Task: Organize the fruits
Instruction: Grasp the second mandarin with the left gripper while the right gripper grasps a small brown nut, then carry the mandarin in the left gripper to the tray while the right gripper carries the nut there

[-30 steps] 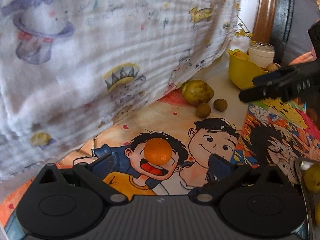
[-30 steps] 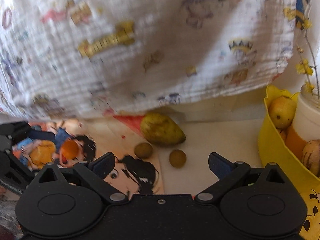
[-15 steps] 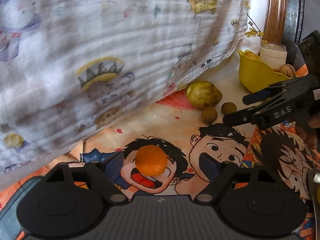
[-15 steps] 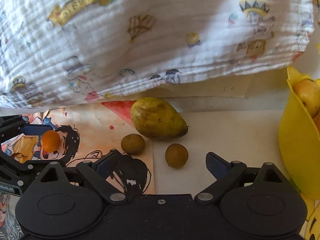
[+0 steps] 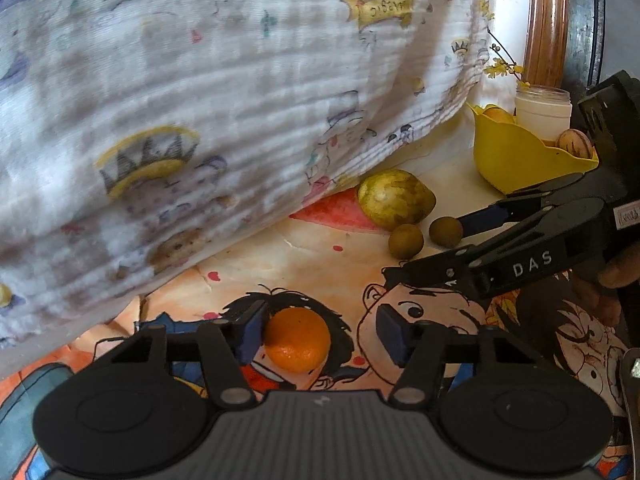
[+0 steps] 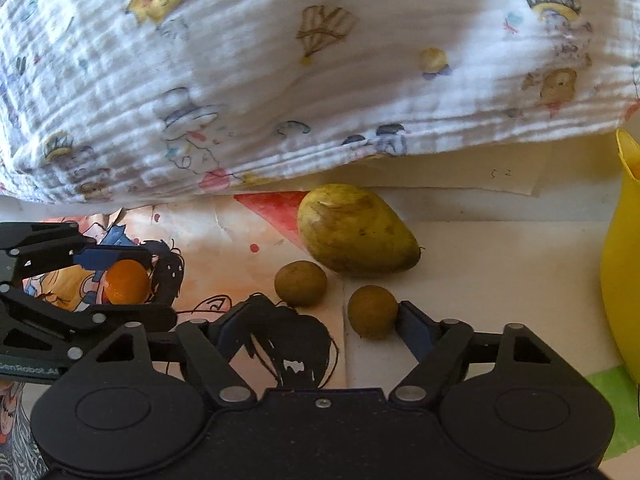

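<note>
Right wrist view: mango lies lengthwise, tip pointing right.

Small orange on cartoon mat; mango, two brown longans apart.

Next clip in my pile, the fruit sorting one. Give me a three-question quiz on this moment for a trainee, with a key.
1. Multiple choice: which fruit sits between the fingers of the left gripper? A) the orange fruit B) a banana C) a red apple
2. True or false: the mango lies inside the yellow bowl.
3. Count: how many small brown fruits lie loose right by the mango?

Key
1. A. The jaws have just been closing with the orange fruit between them; one pad is not yet on it.
2. False. It lies outside the bowl, just in front of the printed cloth.
3. Two.
</note>
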Action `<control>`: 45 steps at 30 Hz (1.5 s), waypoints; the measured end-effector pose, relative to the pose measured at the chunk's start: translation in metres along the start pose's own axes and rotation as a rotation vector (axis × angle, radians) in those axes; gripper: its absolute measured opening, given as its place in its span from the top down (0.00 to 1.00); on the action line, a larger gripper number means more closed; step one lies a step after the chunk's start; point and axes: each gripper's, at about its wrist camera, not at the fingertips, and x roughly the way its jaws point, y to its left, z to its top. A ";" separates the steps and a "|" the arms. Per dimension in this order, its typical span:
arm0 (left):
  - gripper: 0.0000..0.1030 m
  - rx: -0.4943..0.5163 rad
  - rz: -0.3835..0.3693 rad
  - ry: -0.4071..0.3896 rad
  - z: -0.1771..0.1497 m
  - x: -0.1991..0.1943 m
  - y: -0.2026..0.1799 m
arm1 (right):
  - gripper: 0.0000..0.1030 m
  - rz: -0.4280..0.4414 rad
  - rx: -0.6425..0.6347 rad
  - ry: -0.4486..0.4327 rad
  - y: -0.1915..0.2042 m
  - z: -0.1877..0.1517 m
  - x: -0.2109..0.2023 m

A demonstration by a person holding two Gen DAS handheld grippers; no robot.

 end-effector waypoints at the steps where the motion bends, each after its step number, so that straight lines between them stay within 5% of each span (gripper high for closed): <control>1: 0.42 0.000 0.000 -0.001 0.000 0.000 -0.001 | 0.28 0.000 -0.001 -0.001 0.001 0.000 -0.001; 14: 0.56 0.017 -0.011 -0.002 0.001 0.003 -0.006 | 0.47 -0.094 -0.078 -0.015 0.020 -0.005 -0.008; 22: 0.64 0.014 -0.016 -0.003 0.002 0.004 -0.005 | 0.71 -0.123 -0.074 -0.014 0.020 -0.007 -0.011; 45: 0.69 -0.002 -0.048 -0.034 0.003 -0.011 -0.002 | 0.73 -0.147 -0.111 -0.013 0.051 0.003 -0.059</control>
